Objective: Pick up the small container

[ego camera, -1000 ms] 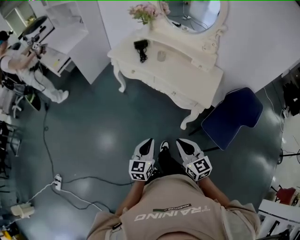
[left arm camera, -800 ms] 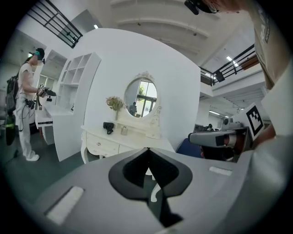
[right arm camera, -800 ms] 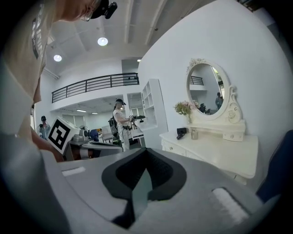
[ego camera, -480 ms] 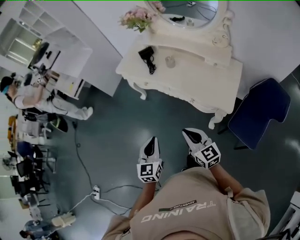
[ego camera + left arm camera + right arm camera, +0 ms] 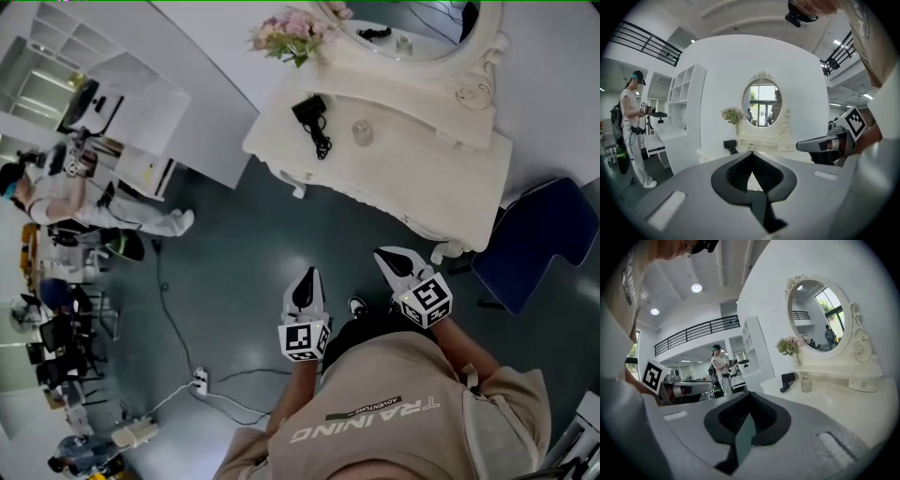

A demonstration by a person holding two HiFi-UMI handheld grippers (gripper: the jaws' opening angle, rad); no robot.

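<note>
The small container, a clear glass jar, stands on the white dressing table beside a black hair dryer. Both grippers are held out over the floor, well short of the table. My left gripper is shut and holds nothing; in the left gripper view the small container shows tiny, just past the closed tips. My right gripper also has its jaws together and holds nothing. The right gripper view has the small container ahead to the right on the tabletop.
An oval mirror and pink flowers stand at the table's back. A blue chair sits right of the table. Cables and a power strip lie on the floor at left. Another person stands by white shelves far left.
The dressing table has drawn nearer and shifted right in the head view as the person walked toward it. Both grippers travelled forward with the person, jaws unchanged.
</note>
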